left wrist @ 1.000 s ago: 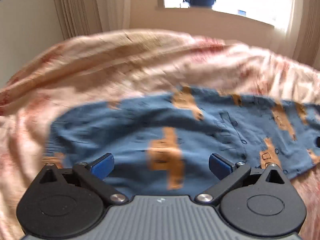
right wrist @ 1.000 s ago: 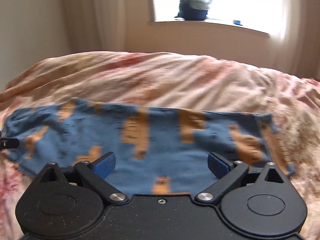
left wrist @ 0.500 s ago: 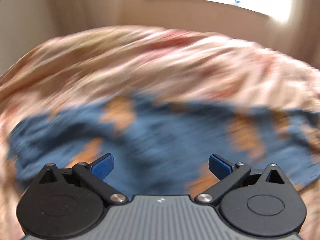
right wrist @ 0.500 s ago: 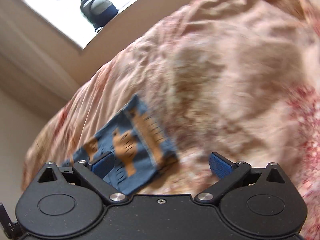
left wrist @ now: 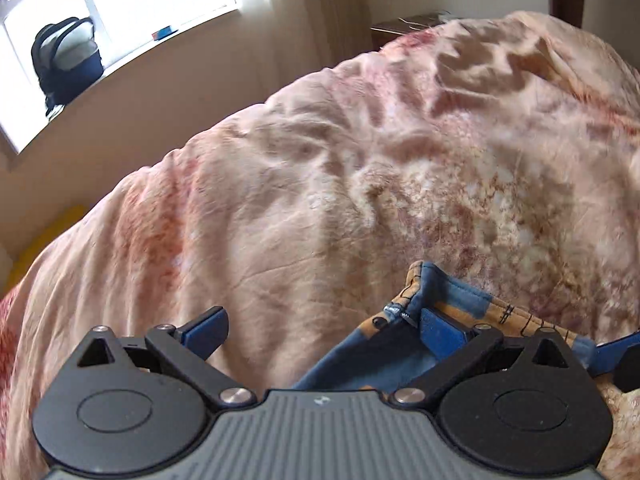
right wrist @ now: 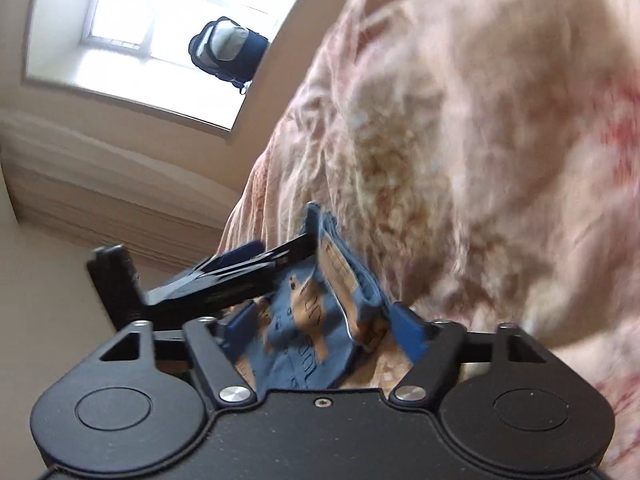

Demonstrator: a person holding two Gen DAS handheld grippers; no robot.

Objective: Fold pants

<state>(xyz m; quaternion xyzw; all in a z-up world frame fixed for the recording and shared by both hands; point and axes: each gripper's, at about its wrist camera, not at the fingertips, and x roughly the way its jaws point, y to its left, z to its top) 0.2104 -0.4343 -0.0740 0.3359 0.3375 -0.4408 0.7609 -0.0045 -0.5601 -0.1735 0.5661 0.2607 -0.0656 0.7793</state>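
Two hand-held grippers | left point(left wrist: 320, 326) open | right point(right wrist: 324, 330) closing, pants point(right wrist: 312, 320) between

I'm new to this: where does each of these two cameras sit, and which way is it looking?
Left wrist view: on the left gripper, looking down over the bedspread; its fingers show, one by the pants.
Right wrist view: on the right gripper, tilted; its fingers have just been closing around the pants, and the left gripper pokes in.
Both share the pants, bedspread, window and backpack.
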